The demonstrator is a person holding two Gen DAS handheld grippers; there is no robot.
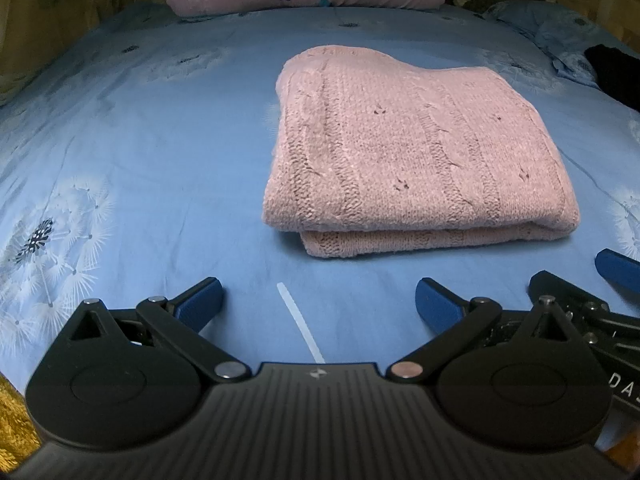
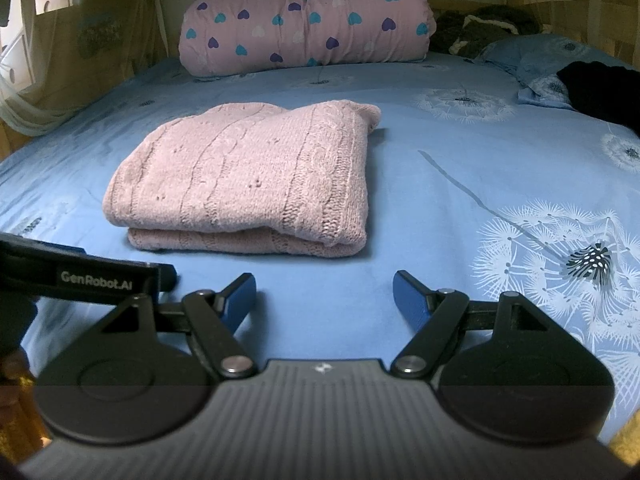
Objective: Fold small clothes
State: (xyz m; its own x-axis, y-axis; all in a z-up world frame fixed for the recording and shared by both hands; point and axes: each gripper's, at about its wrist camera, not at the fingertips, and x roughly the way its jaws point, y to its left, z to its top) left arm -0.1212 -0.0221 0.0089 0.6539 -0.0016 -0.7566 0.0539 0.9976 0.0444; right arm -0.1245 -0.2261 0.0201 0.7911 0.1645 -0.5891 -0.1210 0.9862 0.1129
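A pink cable-knit sweater [image 1: 416, 152] lies folded into a neat rectangle on the blue bed sheet [image 1: 160, 160]; the right wrist view shows the same sweater [image 2: 248, 180] left of centre. My left gripper [image 1: 318, 300] hovers just in front of its near edge, open, with only sheet between the blue pads. A thin white strip [image 1: 300, 322] lies on the sheet between its fingers. Open too is my right gripper [image 2: 324, 296], holding nothing, in front of and to the right of the sweater. Each gripper's body shows at the edge of the other's view.
A rolled pink quilt with heart print [image 2: 308, 20] lies across the head of the bed. Dark clothes [image 2: 600, 88] and a blue pillow [image 2: 532, 60] sit at the far right. Wooden walls close the bed in on both sides.
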